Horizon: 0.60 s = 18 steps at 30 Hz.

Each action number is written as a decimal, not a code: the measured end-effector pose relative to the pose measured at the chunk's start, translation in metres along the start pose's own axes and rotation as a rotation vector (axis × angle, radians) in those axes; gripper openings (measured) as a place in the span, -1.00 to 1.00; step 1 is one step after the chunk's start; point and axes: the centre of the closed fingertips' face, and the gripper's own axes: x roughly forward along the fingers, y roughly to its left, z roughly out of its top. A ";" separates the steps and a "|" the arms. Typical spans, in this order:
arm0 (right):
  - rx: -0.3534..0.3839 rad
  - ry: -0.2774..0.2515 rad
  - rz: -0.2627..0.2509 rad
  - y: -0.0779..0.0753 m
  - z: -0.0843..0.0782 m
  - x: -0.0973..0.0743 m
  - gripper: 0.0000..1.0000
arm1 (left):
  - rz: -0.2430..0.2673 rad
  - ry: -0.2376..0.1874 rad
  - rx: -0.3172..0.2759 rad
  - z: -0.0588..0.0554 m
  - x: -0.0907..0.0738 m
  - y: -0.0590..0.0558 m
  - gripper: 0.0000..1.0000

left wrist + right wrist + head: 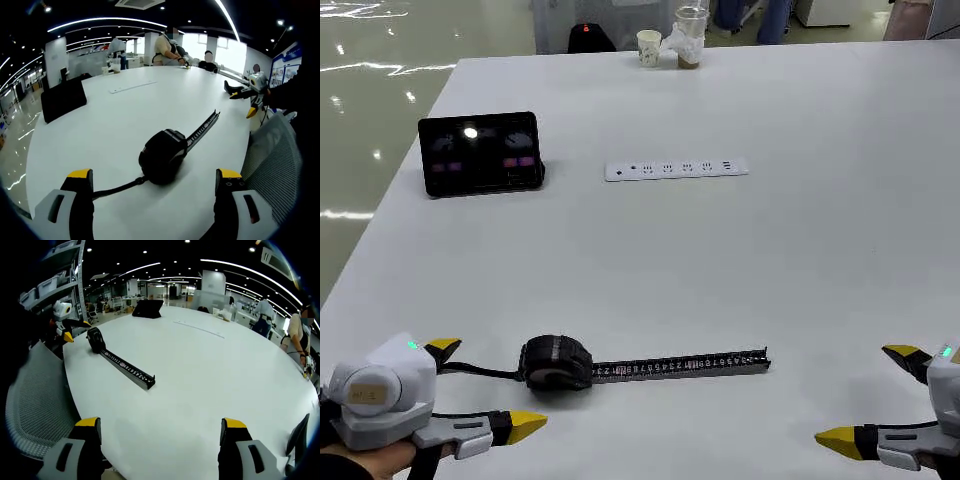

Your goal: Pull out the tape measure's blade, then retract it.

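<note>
Along the lower edge of the head view we see the tape measure on the table, its blade drawn out and running rightward. Our left gripper, jaws wide and empty, sits lower left just beside the tape's body, the nearer one. Our right gripper, equally wide and empty, hangs lower right, apart from the blade's tip.

Glossy floor, ceiling strip lights
</note>
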 end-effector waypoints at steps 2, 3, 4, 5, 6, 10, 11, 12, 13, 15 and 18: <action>0.005 -0.008 0.009 0.001 0.002 0.000 0.98 | -0.001 0.002 -0.005 0.001 0.002 0.000 0.98; 0.004 -0.006 0.008 0.000 0.002 0.001 0.98 | -0.003 0.001 -0.010 0.001 0.004 0.000 0.98; 0.000 0.001 0.006 0.000 0.002 0.001 0.98 | -0.004 0.000 -0.013 0.002 0.005 -0.002 0.97; -0.003 0.005 0.006 0.003 0.003 0.001 0.98 | -0.007 -0.002 -0.015 0.002 0.006 -0.003 0.98; -0.007 0.007 0.011 0.005 0.005 0.000 0.98 | -0.008 -0.002 -0.016 0.003 0.009 -0.005 0.98; -0.016 0.009 0.022 0.002 0.002 0.003 0.98 | -0.005 0.003 -0.014 0.004 0.015 -0.010 0.98; -0.020 0.007 0.024 0.002 0.003 0.003 0.98 | -0.004 0.006 -0.013 0.005 0.016 -0.010 0.98; -0.032 -0.003 0.028 0.003 0.006 0.003 0.98 | -0.001 0.009 -0.015 0.005 0.017 -0.011 0.98; -0.040 -0.007 0.031 0.003 0.007 0.004 0.98 | 0.000 0.014 -0.023 0.005 0.019 -0.012 0.98; -0.045 0.001 0.038 0.004 0.007 0.006 0.98 | 0.006 0.008 -0.032 0.007 0.021 -0.013 0.98; -0.062 0.021 0.058 0.005 0.007 0.009 0.98 | 0.025 0.014 -0.044 0.008 0.024 -0.014 0.98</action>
